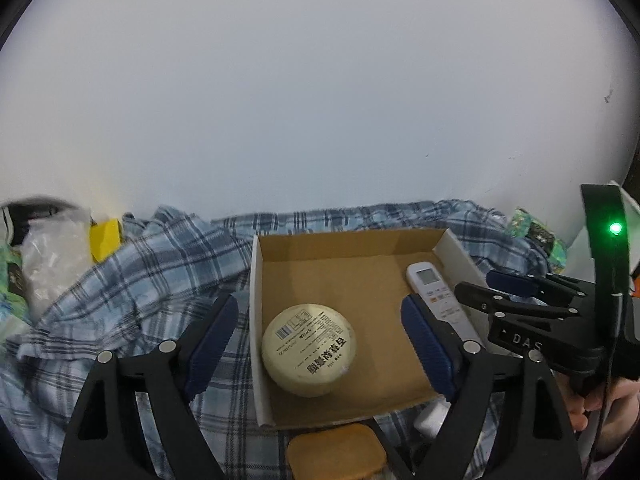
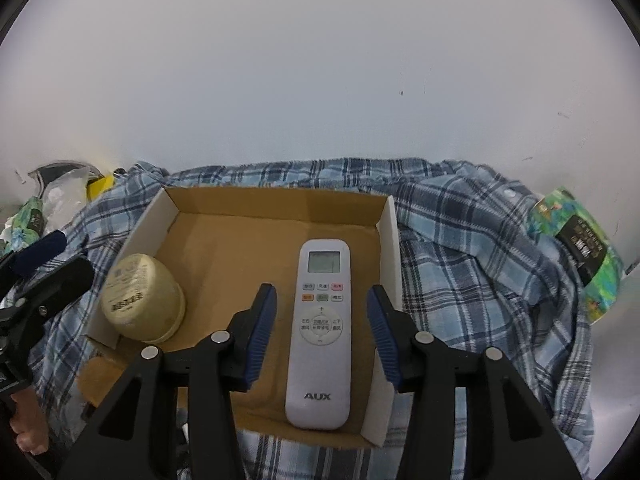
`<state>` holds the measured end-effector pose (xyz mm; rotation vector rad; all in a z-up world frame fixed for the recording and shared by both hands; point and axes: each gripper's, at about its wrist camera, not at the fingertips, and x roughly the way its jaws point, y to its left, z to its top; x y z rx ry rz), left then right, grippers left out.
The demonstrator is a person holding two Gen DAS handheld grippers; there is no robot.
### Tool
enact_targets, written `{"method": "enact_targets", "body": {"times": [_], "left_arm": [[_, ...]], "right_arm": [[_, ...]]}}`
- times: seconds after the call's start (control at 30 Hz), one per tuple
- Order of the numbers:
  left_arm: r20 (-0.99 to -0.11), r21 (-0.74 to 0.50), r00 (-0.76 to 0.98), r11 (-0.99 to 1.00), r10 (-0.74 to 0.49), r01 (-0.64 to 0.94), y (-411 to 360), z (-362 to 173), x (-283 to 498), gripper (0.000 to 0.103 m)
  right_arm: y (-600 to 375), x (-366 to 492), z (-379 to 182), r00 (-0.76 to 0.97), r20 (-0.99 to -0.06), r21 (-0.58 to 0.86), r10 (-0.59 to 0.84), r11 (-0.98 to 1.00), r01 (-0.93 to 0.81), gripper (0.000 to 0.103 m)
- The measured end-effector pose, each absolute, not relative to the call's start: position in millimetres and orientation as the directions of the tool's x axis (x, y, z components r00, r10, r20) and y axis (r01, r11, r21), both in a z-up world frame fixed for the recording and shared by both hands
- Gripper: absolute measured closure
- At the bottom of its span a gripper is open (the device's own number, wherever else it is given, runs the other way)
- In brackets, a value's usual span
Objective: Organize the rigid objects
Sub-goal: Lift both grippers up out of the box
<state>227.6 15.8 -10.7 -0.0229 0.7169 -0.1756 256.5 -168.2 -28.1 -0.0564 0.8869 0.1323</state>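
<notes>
Remote control [image 2: 319, 336] and round cream jar [image 1: 309, 355] already inside cardboard box [image 1: 344, 248] on plaid cloth [image 1: 132, 280]. Left gripper [image 1: 320, 344] wide, right gripper [image 2: 322, 330] narrower, both released, holding nothing. Brown lid-like item [image 1: 336, 454] outside box probably left.

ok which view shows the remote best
The right wrist view: the remote lies face up in the cardboard box, its screen, buttons and AUX logo all visible. In the left wrist view the remote sits at the box's right wall, its lower part hidden by a hand-held gripper finger.
</notes>
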Motion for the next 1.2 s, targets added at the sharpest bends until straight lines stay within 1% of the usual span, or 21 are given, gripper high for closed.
{"method": "enact_targets", "body": {"times": [0.1, 0.2, 0.5, 0.6, 0.7, 0.83, 1.0, 1.2], "left_arm": [[-0.627, -0.032, 0.767, 0.989, -0.135, 0.147, 19.0, 8.1, 209.6, 0.017], [-0.599, -0.028, 0.791, 0.99, -0.128, 0.139, 25.3, 22.7, 189.6, 0.017], [-0.544, -0.047, 0.823, 0.985, -0.165, 0.167, 32.4, 53.4, 105.5, 0.017], [-0.547, -0.073, 0.819, 0.984, -0.174, 0.16, 33.5, 55.2, 84.2, 0.017], [-0.549, -0.11, 0.813, 0.981, -0.195, 0.162, 35.1, 54.7, 64.0, 0.017], [-0.533, -0.076, 0.828, 0.984, -0.175, 0.159, 31.3, 51.9, 41.6, 0.017], [-0.557, -0.107, 0.807, 0.981, -0.195, 0.163, 36.6, 35.0, 32.2, 0.017], [-0.592, -0.089, 0.787, 0.985, -0.173, 0.149, 40.2, 6.2, 35.5, 0.017]], "right_arm": [[-165.4, 245.8, -14.1, 0.635, -0.765, 0.006, 0.103, 0.988, -0.152, 0.057], [-162.6, 228.2, 1.5, 0.655, -0.747, 0.0, 0.115, 0.985, -0.173, 0.057], [-156.4, 161.5, 44.0, 0.714, -0.686, -0.012, 0.142, 0.978, -0.206, 0.056], [-155.5, 139.0, 54.7, 0.73, -0.667, -0.018, 0.151, 0.976, -0.219, 0.056], [-156.1, 116.4, 61.5, 0.744, -0.648, -0.019, 0.162, 0.973, -0.229, 0.052], [-156.1, 89.1, 60.4, 0.756, -0.633, -0.027, 0.167, 0.971, -0.237, 0.052], [-158.1, 65.1, 46.8, 0.748, -0.638, -0.004, 0.186, 0.97, -0.244, 0.052], [-161.8, 60.5, 20.8, 0.728, -0.663, -0.008, 0.175, 0.971, -0.24, 0.052]]}}
